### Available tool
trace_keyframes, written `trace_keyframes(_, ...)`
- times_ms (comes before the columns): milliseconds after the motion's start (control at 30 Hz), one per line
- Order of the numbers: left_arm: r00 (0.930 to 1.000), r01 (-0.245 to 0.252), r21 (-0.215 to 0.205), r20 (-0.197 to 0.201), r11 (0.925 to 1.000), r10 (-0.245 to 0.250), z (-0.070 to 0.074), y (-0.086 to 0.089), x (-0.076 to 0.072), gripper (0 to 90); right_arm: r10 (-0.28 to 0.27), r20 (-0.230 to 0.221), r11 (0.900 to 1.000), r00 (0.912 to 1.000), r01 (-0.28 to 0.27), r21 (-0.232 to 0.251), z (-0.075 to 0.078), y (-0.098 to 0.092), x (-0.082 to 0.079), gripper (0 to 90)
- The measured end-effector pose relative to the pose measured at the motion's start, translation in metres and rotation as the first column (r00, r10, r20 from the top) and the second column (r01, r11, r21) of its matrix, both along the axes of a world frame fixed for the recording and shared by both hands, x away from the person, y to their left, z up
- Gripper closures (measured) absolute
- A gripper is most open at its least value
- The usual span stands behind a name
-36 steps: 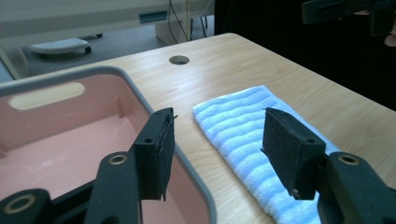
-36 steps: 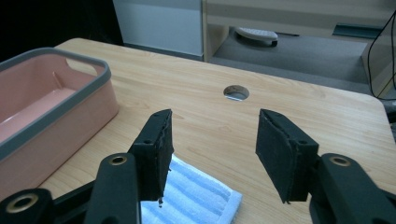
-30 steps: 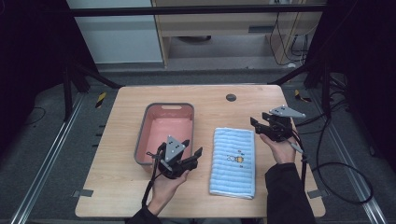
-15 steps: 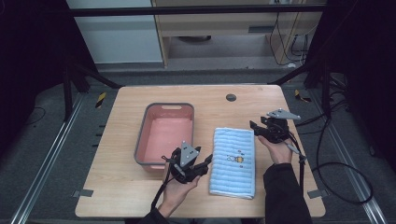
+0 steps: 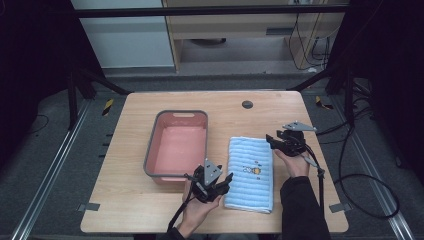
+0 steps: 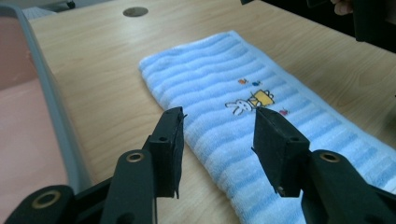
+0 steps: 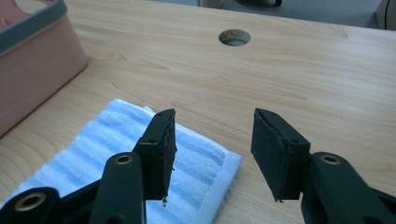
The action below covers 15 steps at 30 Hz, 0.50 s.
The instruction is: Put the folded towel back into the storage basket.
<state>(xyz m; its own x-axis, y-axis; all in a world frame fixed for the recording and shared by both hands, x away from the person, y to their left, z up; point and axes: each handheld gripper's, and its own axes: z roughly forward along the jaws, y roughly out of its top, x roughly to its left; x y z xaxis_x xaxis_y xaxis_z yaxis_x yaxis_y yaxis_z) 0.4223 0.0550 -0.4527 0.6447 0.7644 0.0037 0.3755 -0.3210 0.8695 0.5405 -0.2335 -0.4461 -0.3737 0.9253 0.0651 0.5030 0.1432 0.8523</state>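
**Two grippers come down to the blue towel**

Both hands are lower now than a moment ago, and closer to the towel (image 5: 251, 173). The fingers of both grippers have just been closing a bit, but they are still apart and hold nothing. It looks like the person is getting ready to pinch the towel at two spots.

The towel lies flat on the desk (image 5: 125, 210), just at 3 o'clock from the pink bin (image 5: 150, 152). It is blue with stripes and a little bunny picture.

The left gripper (image 5: 225, 181) is at the towel's 8 o'clock corner. In the left gripper view, one finger (image 6: 170, 144) is over bare wood and the other is over the towel's long edge.

The right gripper (image 5: 272, 141) is at the towel's 1 o'clock corner. In the right gripper view, that corner sits between the fingers (image 7: 161, 149), not yet touched.
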Motion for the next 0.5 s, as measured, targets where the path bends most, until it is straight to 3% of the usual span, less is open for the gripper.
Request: trace_keyframes(500, 0.9990, -0.005, 0.053, -0.045, 0.9986, 0.008, -0.028, -0.013, -0.002, 53.1, 0.008, -0.060, 1.000, 0.9982, -0.009, -0.011, -0.031, -0.002, 0.005, 52.1)
